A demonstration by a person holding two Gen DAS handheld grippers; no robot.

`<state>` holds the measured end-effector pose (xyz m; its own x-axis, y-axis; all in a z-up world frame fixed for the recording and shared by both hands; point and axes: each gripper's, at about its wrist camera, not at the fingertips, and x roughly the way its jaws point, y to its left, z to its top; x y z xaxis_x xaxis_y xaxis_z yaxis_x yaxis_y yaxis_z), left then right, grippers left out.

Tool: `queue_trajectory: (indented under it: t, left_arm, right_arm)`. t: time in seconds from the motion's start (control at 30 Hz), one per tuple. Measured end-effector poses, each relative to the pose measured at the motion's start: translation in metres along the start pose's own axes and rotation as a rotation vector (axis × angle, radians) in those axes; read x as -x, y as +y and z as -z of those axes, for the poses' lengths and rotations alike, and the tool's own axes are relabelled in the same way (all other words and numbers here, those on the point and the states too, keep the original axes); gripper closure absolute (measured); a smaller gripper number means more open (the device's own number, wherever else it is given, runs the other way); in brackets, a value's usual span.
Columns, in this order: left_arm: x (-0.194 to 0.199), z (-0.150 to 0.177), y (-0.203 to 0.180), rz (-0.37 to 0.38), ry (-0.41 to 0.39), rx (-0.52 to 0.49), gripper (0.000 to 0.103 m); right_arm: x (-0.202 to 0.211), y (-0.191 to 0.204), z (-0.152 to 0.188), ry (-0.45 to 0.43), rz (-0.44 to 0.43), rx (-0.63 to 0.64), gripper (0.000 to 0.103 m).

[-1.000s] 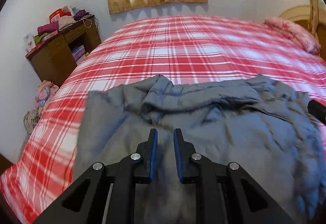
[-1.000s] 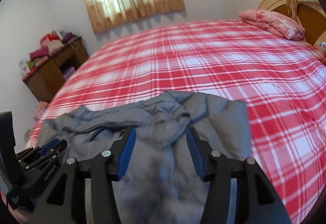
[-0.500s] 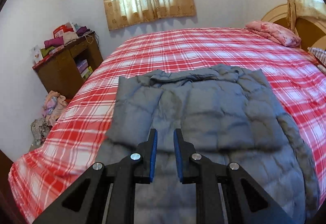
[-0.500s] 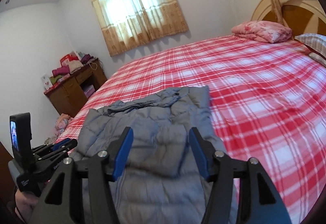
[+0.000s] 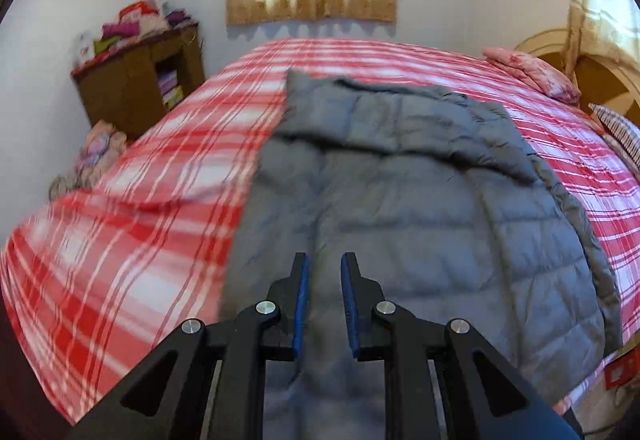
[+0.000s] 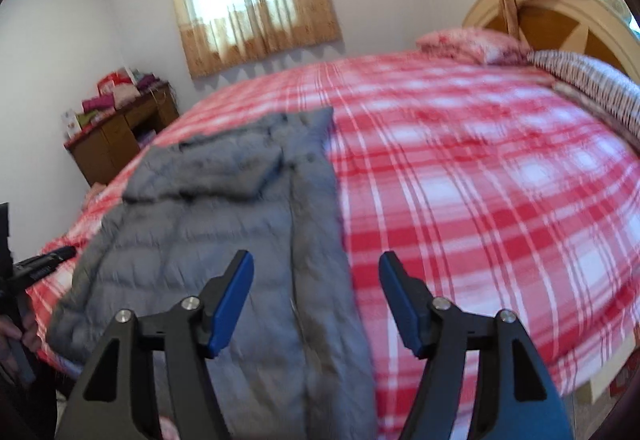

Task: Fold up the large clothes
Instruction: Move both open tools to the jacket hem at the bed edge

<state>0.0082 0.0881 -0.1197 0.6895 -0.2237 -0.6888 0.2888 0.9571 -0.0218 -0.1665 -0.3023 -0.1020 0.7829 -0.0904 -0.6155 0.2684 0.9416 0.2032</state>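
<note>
Two grippers are hovering over the grey jacket (image 5: 420, 207), which is lying spread across the lower centre of the red plaid bed (image 6: 480, 179). The left gripper (image 5: 323, 304) is nearly closed and empty; the right gripper (image 6: 316, 300) is opening, gripping nothing, probably preparing the next fold.

L hand-held gripper (image 5: 323, 272) jaws near-closed, empty; R hand-held gripper (image 6: 316, 272) opening, empty.

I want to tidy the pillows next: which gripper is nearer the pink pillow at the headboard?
Right. The right gripper sits at the grey jacket's headboard-side edge; the left gripper is farther from the pink pillow.
</note>
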Motion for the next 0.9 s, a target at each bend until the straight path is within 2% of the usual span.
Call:
queue_trajectory:
  t: [0.23, 0.37, 0.53, 0.63, 0.7, 0.83, 0.9]
  left_arm:
    - [0.017, 0.039, 0.060, 0.029, 0.085, 0.158, 0.084]
    - [0.023, 0.060, 0.075, 0.021, 0.109, 0.169, 0.077]
    - [0.023, 0.071, 0.080, 0.078, 0.123, 0.192, 0.071]
    - [0.023, 0.068, 0.078, 0.116, 0.123, 0.198, 0.056]
    - [0.022, 0.068, 0.078, 0.109, 0.121, 0.197, 0.039]
    - [0.013, 0.075, 0.081, 0.084, 0.175, 0.211, 0.038]
    - [0.011, 0.076, 0.081, 0.096, 0.188, 0.208, 0.038]
  right_arm:
    - [0.008, 0.002, 0.036, 0.059, 0.012, 0.058, 0.035]
    - [0.006, -0.004, 0.047, 0.087, 0.017, 0.047, 0.034]
    - [-0.001, -0.009, 0.054, 0.119, 0.010, -0.003, 0.034]
    - [-0.001, -0.007, 0.056, 0.123, 0.018, 0.009, 0.034]
    - [-0.001, -0.006, 0.058, 0.125, 0.016, 0.004, 0.034]
    - [-0.004, -0.008, 0.061, 0.143, 0.018, -0.008, 0.034]
    - [-0.006, -0.010, 0.061, 0.152, 0.021, -0.009, 0.034]
